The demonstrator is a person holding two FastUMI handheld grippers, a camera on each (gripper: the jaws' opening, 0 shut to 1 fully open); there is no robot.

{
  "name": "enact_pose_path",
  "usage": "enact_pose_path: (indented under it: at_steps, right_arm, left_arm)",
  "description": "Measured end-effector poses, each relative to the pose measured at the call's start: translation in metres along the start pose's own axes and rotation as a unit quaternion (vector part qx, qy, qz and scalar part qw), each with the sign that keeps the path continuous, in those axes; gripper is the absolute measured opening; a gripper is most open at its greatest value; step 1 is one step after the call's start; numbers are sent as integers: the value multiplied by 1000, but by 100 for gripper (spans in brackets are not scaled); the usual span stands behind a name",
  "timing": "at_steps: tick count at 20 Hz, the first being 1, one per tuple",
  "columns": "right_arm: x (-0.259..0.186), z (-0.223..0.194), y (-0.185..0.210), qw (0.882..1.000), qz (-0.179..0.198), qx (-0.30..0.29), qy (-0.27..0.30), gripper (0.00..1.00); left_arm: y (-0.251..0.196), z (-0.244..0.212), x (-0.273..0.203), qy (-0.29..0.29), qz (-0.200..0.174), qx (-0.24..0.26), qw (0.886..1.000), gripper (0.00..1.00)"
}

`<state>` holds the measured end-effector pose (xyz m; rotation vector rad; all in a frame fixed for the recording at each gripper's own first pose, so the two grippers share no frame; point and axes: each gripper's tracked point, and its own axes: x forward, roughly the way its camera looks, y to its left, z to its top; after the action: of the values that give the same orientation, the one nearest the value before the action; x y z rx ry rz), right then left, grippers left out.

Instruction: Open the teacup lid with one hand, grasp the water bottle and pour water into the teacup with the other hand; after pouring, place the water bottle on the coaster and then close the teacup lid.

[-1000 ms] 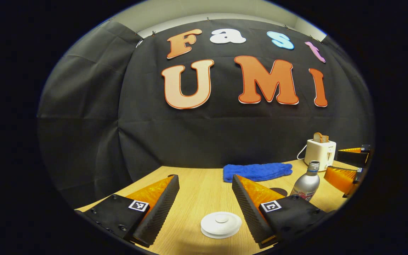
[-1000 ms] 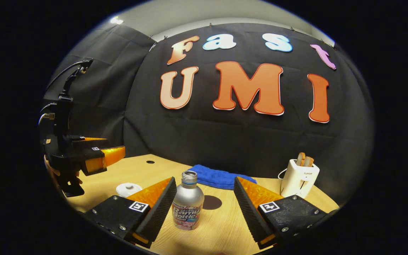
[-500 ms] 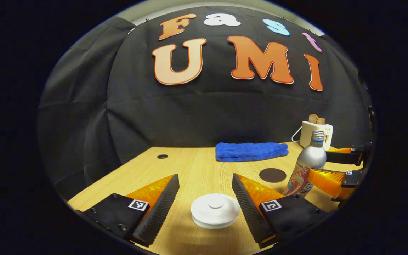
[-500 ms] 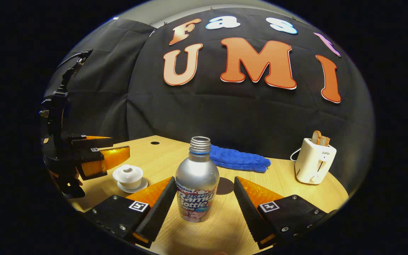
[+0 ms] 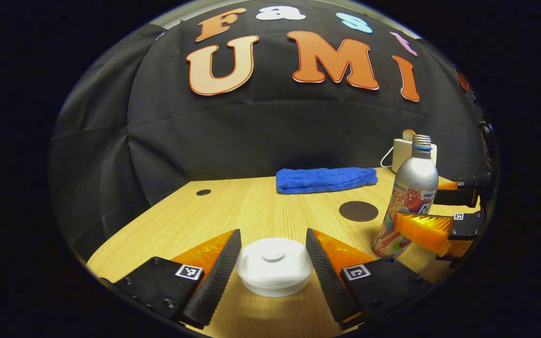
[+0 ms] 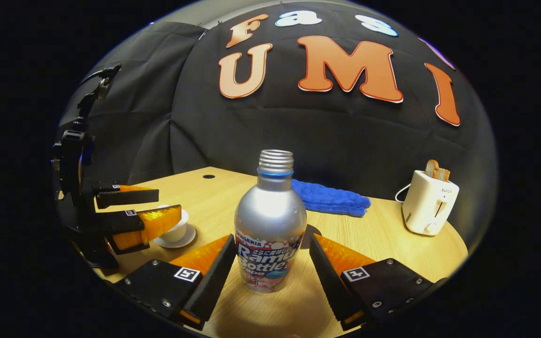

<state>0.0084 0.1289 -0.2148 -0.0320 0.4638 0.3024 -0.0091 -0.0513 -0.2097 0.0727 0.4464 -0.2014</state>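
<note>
The left tongs [image 5: 273, 263] sit wide open around the round white teacup lid [image 5: 274, 259]. The right tongs [image 6: 270, 267] sit wide open around the shiny silver metal water bottle [image 6: 270, 220] on the light wooden desk [image 5: 251, 211]

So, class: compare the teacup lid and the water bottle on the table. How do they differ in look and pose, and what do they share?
The teacup lid is white, low and round with a small knob; the water bottle is silver, tall and narrow-necked with a printed label. The lid sits closed on the cup; the bottle stands with its mouth uncapped. Both rest between a gripper's open fingers, ungrasped.
</note>
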Motion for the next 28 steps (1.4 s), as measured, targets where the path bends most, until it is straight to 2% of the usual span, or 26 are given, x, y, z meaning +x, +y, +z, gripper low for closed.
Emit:
enact_pose_path:
  at_steps: [1,2,4,7,10,11,12,14,21,22,23,26,28]
  right_arm:
    - [1,-2,1,1000,2,-1,2,95]
    - [3,-5,3,1000,4,0,6,95]
    - [5,-10,4,1000,7,2,14,94]
    - [7,-14,6,1000,15,5,21,89]
    - [8,-14,8,1000,18,5,20,83]
    - [8,-14,7,1000,19,5,22,83]
    - [8,-14,8,1000,20,7,23,82]
    - [7,-13,8,999,24,9,26,82]
    - [2,5,2,1000,13,-25,9,80]
    - [1,9,0,999,10,-35,5,80]
    - [1,13,-1,999,6,-45,1,81]
    - [1,21,-9,997,-10,-81,-6,80]
    - [1,25,-14,994,-19,-107,-7,80]
  left_arm:
    - [-1,-2,2,2,-2,-1,1000,87]
    - [-1,-2,4,2,-2,-3,1000,89]
    - [-4,-5,7,9,-3,-5,1000,75]
    - [-3,-6,8,10,-2,-5,1000,72]
    - [-5,-4,9,3,-2,-4,1000,61]
    - [-4,-2,8,2,-3,-5,1000,62]
    - [-4,0,9,-1,-1,-4,1000,48]
    - [-5,1,7,-2,-4,-6,1000,35]
    - [7,18,4,-38,15,-12,999,35]
    - [8,22,2,-44,18,-11,999,31]
    - [10,26,1,-50,20,-12,998,31]
    - [19,35,-4,-63,30,-14,997,39]
    - [27,40,-8,-71,40,-12,997,34]
